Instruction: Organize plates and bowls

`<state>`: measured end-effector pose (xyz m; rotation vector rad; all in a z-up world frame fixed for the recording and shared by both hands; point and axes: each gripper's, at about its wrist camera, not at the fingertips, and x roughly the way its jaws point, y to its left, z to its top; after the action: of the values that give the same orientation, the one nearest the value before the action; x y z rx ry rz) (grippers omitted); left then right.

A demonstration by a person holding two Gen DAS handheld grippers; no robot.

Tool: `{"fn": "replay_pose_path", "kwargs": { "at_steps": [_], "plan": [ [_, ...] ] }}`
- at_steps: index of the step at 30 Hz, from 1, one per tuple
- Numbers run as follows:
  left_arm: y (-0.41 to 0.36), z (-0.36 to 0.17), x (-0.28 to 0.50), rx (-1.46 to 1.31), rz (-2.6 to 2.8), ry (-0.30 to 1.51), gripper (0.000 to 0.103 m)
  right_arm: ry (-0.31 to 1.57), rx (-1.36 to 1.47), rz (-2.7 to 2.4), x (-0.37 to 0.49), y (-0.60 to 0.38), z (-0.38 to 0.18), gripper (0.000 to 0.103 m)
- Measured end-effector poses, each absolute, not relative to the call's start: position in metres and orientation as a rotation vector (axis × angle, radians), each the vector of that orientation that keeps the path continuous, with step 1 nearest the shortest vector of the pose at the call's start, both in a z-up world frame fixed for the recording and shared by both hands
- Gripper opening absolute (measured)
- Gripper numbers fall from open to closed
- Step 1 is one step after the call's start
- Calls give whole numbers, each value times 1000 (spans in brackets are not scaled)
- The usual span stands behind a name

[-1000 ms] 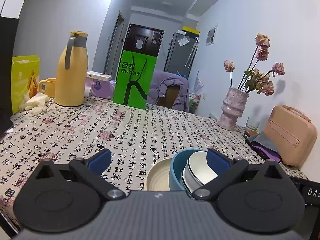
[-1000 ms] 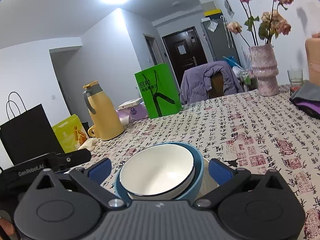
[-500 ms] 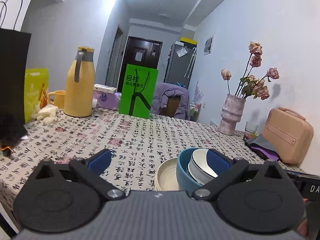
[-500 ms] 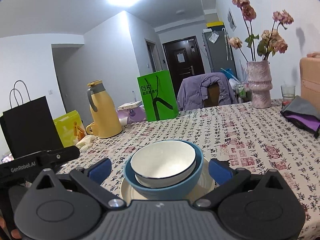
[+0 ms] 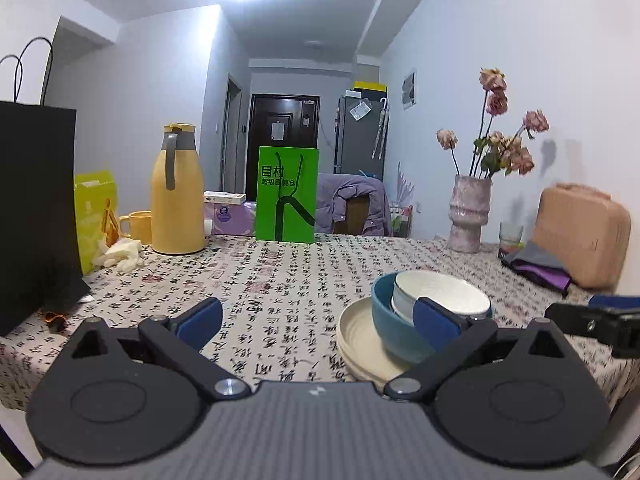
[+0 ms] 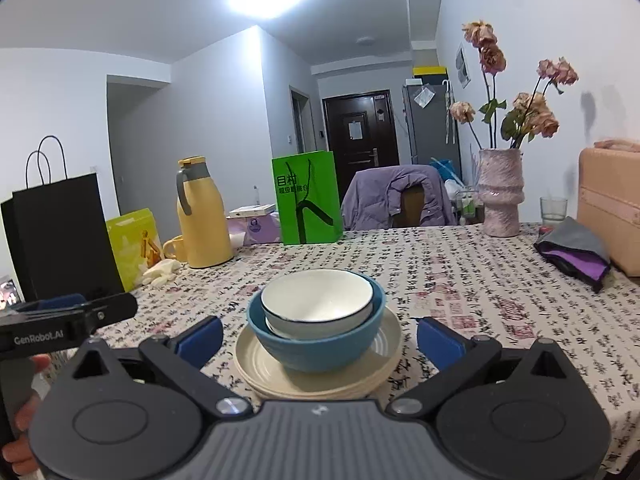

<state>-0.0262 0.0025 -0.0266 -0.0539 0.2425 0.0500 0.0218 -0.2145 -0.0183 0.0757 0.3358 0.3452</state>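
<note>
Sitting stacked near the front edge of the table (image 6: 460, 264): white bowl (image 6: 318, 300) nested in blue bowl (image 6: 316, 344), blue bowl resting on cream plate (image 6: 384, 350). Right gripper (image 6: 318, 336) spread wide, empty, pads (image 6: 436, 338) flanking the stack without touching. Left gripper (image 5: 316, 318) likewise released, nothing between its fingers, hanging just left of the stack. Farther back toward the far edge: yellow jug (image 6: 204, 212), green bag (image 6: 308, 198), pink vase (image 6: 500, 192).
</note>
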Motion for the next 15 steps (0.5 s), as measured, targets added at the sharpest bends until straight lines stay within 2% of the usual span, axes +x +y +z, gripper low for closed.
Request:
{"fn": "replay_pose_path", "kwargs": {
  "at_steps": [15],
  "plan": [
    [-4, -54, -55, 3, 46, 274, 103, 371, 23, 336, -2, -221, -43, 103]
  ]
}}
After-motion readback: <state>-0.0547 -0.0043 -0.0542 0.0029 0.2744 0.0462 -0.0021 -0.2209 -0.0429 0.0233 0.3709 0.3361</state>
